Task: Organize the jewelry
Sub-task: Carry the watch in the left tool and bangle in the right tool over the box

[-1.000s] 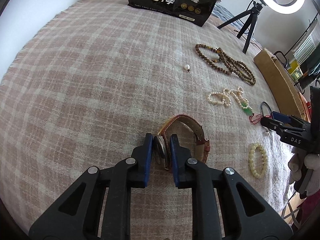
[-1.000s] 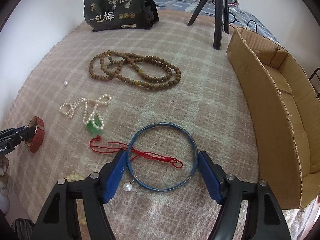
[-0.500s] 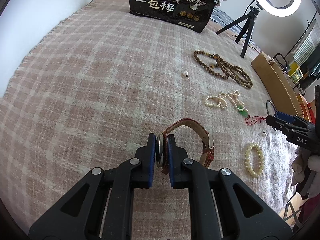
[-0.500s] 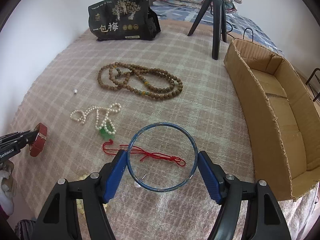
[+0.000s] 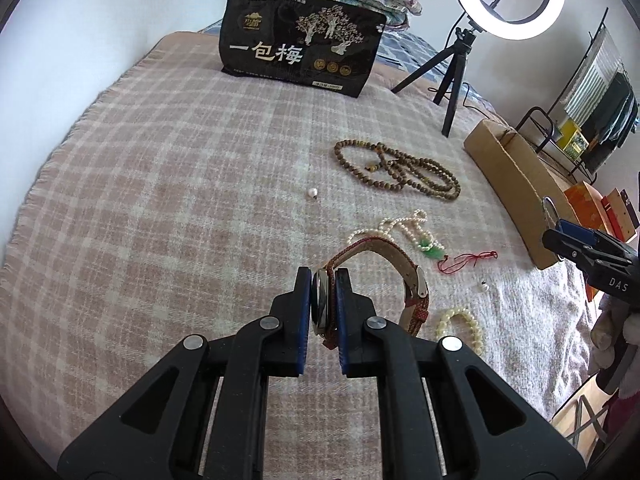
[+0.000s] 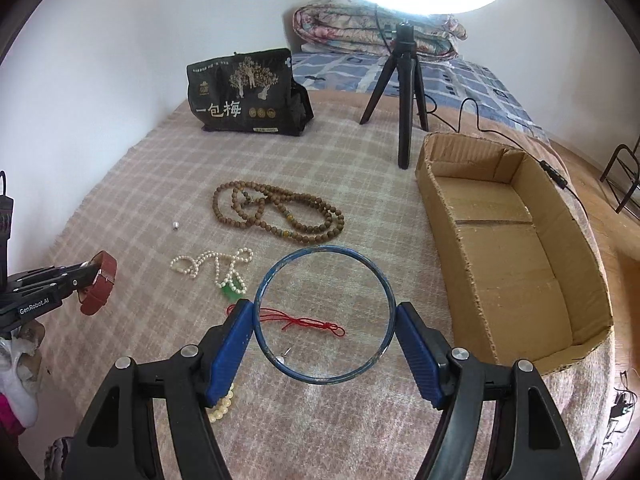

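Note:
My left gripper (image 5: 323,280) is shut on a watch with a red-brown strap (image 5: 394,258) and holds it lifted above the plaid blanket; the watch also shows in the right wrist view (image 6: 100,282). My right gripper (image 6: 325,324) is shut on a blue bangle (image 6: 376,272), held in the air. On the blanket lie a brown bead necklace (image 6: 280,212), a white pearl necklace with a green pendant (image 6: 212,264), a red cord (image 6: 312,320), a cream bead bracelet (image 5: 460,324) and a loose pearl (image 5: 312,193). An open cardboard box (image 6: 500,248) stands to the right.
A black printed bag (image 6: 244,94) stands at the far end of the blanket. A ring light on a black tripod (image 6: 404,92) stands behind the box. Folded quilts (image 6: 376,30) lie at the back. A small pearl earring (image 6: 281,359) lies under the bangle.
Both grippers have risen from the blanket. The left one closed on the watch and lifted it. The right one lifted the blue bangle, and the view now tilts up toward the box.

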A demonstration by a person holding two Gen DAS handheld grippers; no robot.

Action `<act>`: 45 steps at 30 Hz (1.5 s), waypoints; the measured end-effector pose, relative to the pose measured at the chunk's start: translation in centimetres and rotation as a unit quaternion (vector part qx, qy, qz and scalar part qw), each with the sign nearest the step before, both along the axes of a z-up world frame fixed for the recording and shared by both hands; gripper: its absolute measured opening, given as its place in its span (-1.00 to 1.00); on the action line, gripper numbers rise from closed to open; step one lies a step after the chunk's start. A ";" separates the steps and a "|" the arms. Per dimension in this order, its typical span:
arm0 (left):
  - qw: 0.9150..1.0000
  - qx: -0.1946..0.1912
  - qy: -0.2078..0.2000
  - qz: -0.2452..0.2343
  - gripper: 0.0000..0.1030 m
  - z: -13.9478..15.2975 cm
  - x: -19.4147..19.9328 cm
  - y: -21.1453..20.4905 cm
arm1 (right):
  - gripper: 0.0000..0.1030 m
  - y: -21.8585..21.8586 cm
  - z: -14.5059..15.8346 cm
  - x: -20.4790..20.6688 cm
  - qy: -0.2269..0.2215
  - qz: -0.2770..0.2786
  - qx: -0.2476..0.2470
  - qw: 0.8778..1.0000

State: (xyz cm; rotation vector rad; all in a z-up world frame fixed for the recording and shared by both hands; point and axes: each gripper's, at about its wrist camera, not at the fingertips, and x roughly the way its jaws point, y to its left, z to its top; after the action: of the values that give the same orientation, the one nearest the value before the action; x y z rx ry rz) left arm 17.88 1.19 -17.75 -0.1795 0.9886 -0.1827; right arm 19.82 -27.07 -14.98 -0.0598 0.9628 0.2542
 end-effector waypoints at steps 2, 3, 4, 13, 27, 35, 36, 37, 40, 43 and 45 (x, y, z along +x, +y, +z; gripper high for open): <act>1.000 -0.002 -0.006 -0.007 -0.82 0.6 0.4 -0.8 | 0.44 -0.9 0.7 -0.3 -0.007 -0.007 0.000 1.000; 1.000 -0.003 -0.008 -0.011 -0.82 0.8 0.7 -1.3 | 0.44 -1.4 1.1 -0.4 -0.011 -0.010 -0.002 1.000; 1.000 -0.005 -0.010 -0.014 -0.82 1.1 0.9 -1.8 | 0.44 -1.9 1.4 -0.5 -0.016 -0.015 -0.004 1.000; 0.998 -0.004 -0.038 -0.049 -0.82 2.9 3.7 -6.8 | 0.44 -6.3 3.5 -0.7 -0.042 -0.058 -0.034 0.997; 0.992 -0.005 -0.068 -0.106 -0.82 4.9 8.7 -16.1 | 0.44 -12.0 3.2 0.1 -0.045 -0.101 -0.034 0.993; 0.989 0.001 -0.074 -0.131 -0.82 4.9 11.7 -21.8 | 0.44 -14.5 2.3 1.5 -0.038 -0.122 -0.032 0.991; 0.988 0.002 -0.075 -0.134 -0.82 4.8 12.0 -22.5 | 0.44 -14.7 2.1 1.6 -0.037 -0.124 -0.033 0.991; 0.988 0.001 -0.075 -0.136 -0.82 4.8 12.3 -23.2 | 0.44 -15.0 2.0 1.7 -0.036 -0.126 -0.034 0.991; 0.987 0.000 -0.072 -0.146 -0.82 4.5 13.0 -25.0 | 0.44 -15.9 1.5 2.0 -0.034 -0.133 -0.035 0.990; 0.986 -0.001 -0.065 -0.152 -0.82 3.9 13.7 -26.4 | 0.44 -16.6 1.0 2.2 -0.032 -0.139 -0.032 0.989; 0.986 -0.001 -0.063 -0.154 -0.82 3.6 14.0 -27.1 | 0.44 -17.0 0.7 2.4 -0.031 -0.142 -0.032 0.989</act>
State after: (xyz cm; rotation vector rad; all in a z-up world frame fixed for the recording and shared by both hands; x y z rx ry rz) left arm 31.85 -25.91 -14.13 -0.0152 0.8860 -0.4721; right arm 22.19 -44.10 -14.26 0.0107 0.9062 -0.0414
